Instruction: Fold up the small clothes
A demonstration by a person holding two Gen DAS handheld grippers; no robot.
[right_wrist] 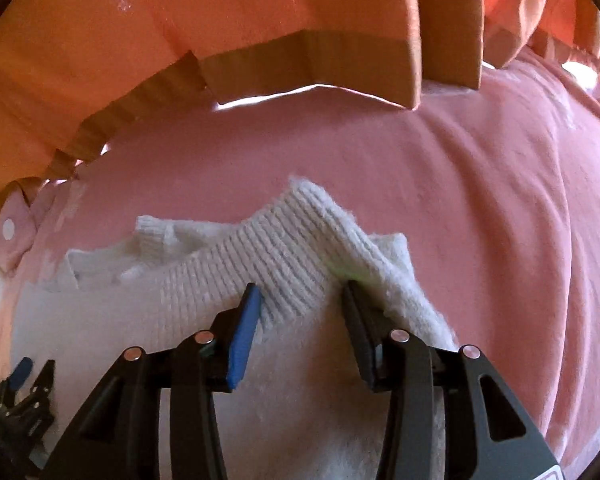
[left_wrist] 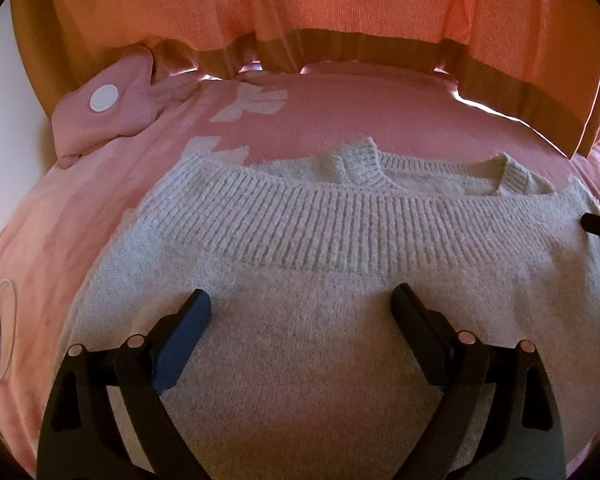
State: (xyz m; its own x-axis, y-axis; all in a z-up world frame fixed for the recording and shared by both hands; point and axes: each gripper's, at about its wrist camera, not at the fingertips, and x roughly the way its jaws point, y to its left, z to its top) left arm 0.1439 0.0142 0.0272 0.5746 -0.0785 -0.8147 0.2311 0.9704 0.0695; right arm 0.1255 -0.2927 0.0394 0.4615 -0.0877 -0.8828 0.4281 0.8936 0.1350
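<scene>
Your white knit sweater lies folded on the pink blanket that covers the bed, its ribbed hem band running left to right across the middle, with the ribbed neckline and a cuff showing just beyond it on the far side. Your left tool hangs over the near plain part of the sweater with its jaws spread wide and nothing between them. Your right tool sits at the right end of the ribbed band, where the knit is bunched up into a peak; its jaws stand partly apart with that raised fold between them, and you cannot tell whether the pads press on it. A pink pouch with a white round button rests at the far left of the blanket. An orange curtain hangs along the far edge.
</scene>
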